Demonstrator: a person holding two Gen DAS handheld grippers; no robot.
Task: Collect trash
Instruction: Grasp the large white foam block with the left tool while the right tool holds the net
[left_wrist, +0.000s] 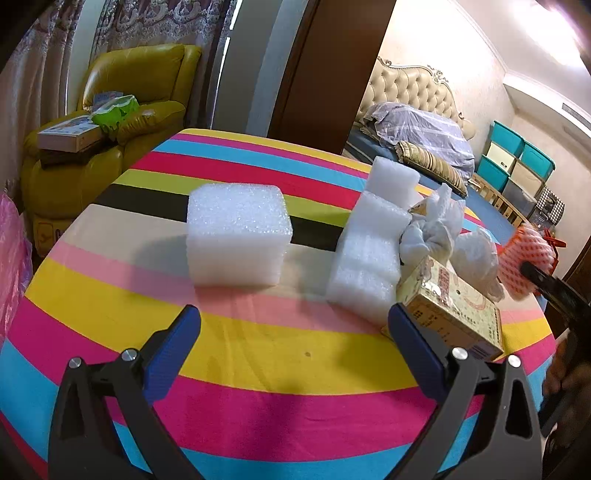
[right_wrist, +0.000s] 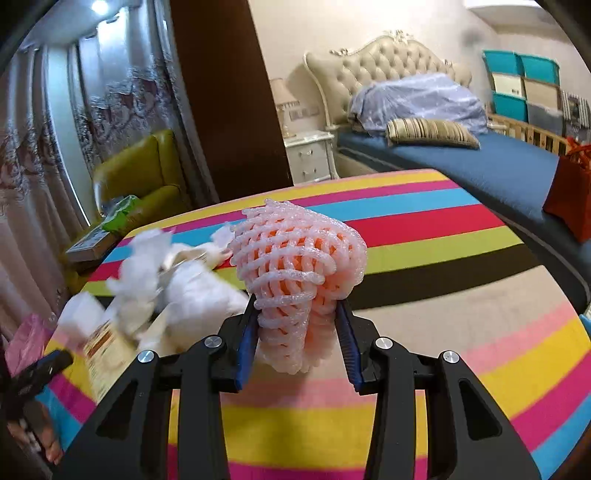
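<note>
My right gripper (right_wrist: 297, 317) is shut on a pink foam fruit net (right_wrist: 295, 273), its blue pads pressing both sides of the net's lower part. In the left wrist view the same net (left_wrist: 526, 258) hangs at the far right, above the edge of the striped tablecloth (left_wrist: 258, 354). My left gripper (left_wrist: 295, 314) stands open over the cloth with nothing between its fingers. Ahead of it are a white foam block (left_wrist: 238, 236), a taller stack of white foam sheets (left_wrist: 369, 258), crumpled white wrapping (left_wrist: 436, 229) and a small printed carton (left_wrist: 454, 314) near the right finger.
A yellow armchair (left_wrist: 110, 122) with boxes and a green packet stands behind the table on the left. A bed (right_wrist: 461, 158) with a striped pillow lies beyond. A pink plastic bag (left_wrist: 11, 258) hangs at the left edge and a red bag (right_wrist: 570, 192) stands at the right.
</note>
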